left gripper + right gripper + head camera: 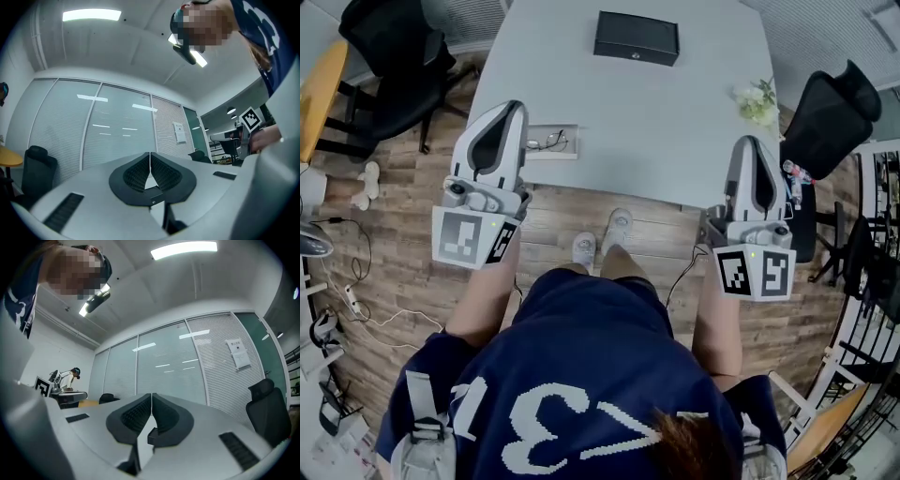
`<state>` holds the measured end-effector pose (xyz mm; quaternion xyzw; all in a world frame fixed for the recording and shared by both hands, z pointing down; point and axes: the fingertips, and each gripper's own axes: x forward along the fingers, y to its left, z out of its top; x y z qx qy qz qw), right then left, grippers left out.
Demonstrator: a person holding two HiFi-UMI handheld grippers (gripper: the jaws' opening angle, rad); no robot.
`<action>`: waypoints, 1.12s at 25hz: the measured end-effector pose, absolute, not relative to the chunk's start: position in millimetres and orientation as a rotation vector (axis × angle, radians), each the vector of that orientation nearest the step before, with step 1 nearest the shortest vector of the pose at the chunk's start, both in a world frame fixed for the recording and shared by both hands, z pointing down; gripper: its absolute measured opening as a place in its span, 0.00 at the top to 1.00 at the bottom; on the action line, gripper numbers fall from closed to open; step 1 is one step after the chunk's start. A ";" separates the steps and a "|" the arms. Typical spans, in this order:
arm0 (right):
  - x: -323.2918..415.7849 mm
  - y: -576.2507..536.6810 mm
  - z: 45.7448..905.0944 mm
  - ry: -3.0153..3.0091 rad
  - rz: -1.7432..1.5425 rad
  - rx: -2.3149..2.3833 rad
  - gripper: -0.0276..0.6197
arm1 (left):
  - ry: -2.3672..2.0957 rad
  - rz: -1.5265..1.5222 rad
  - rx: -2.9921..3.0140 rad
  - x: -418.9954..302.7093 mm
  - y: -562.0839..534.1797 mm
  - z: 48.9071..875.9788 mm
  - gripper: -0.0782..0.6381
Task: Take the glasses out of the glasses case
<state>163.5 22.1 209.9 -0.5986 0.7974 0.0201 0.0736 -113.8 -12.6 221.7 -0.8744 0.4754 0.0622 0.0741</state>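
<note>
The glasses case [636, 37] lies shut on the far part of the pale worktop [675, 131], a flat black box with a small bright spot at the middle of its near face, probably a catch. It is well apart from both tools, which are held back at the near edge. The left tool [150, 161] has its ribbed jaws pressed together with nothing between them, and the right tool [151, 401] is closed and empty in the same way. The case looks like a hard shell: stiff, light and smooth, so it is likely to skid on the bare worktop if pushed from one side only. A sound plan would be to pin the body with one tool and lift the lid at the front lip near that bright spot with the other. The glasses themselves are not visible, presumably shut inside. They should be thin and fragile, best taken by the bridge or a temple arm rather than by the lenses. Neither gripper view shows the case, as both look up at ceiling lights and glass partitions. The hinge side cannot be made out. A thin dark wiry shape in the worktop's recess [551, 142], just beside the left tool, is too small to identify.
</note>
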 end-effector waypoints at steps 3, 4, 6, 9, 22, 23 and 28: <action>167.4 -12.9 219.7 2.403 0.037 -1.786 0.91 | 1.455 0.184 -2.627 -112.1 -42.2 230.2 0.86; 166.9 -17.3 218.8 2.404 0.038 -1.774 0.91 | 1.462 0.186 -2.621 -112.6 -44.5 229.4 0.86; 165.5 -20.7 212.3 2.410 0.052 -1.744 0.91 | 1.476 0.194 -2.605 -112.9 -43.6 224.1 0.86; 167.2 -30.4 199.2 2.424 0.088 -1.699 0.91 | 1.491 0.209 -2.572 -108.9 -47.2 212.8 0.86; 213.6 -112.1 179.3 2.442 0.111 -1.559 0.91 | 1.603 0.214 -2.468 -77.2 -110.4 201.0 0.86; 214.9 -116.8 179.1 2.442 0.106 -1.553 0.91 | 1.610 0.213 -2.466 -75.3 -113.2 201.6 0.86; 208.7 -135.0 179.7 2.456 0.097 -1.537 0.91 | 1.613 0.207 -2.479 -71.9 -129.3 205.5 0.86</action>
